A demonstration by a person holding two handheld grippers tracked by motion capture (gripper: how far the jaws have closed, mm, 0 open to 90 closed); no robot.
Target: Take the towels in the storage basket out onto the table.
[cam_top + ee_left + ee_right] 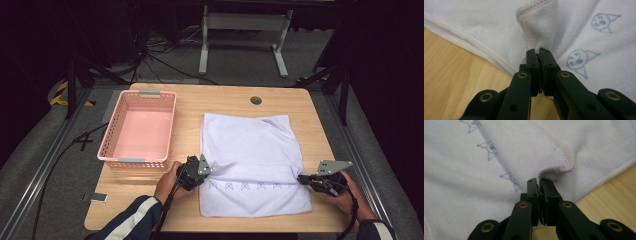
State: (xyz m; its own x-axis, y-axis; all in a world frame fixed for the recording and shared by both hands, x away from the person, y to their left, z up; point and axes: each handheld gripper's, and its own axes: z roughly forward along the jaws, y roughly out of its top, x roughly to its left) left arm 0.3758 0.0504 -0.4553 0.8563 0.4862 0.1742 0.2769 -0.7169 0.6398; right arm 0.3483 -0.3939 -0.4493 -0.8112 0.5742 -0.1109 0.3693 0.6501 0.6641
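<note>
My left hand-held gripper (539,53) and right hand-held gripper (540,182) each pinch a corner of the white terry towel with blue printed figures (250,150), folding its far edge forward on the wooden worktop (150,200), beside a pink plastic basket (137,127).

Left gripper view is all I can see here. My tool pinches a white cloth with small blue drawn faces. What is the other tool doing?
Observer: The right tool is shut on the white cloth too, pinching a stitched hem.
Operator: Where on the cloth do the two grips sit?
Observer: At opposite side edges; the left tool holds the left edge.
Operator: Is anything else on the table?
Observer: A pink plastic basket stands left of the cloth.
</note>
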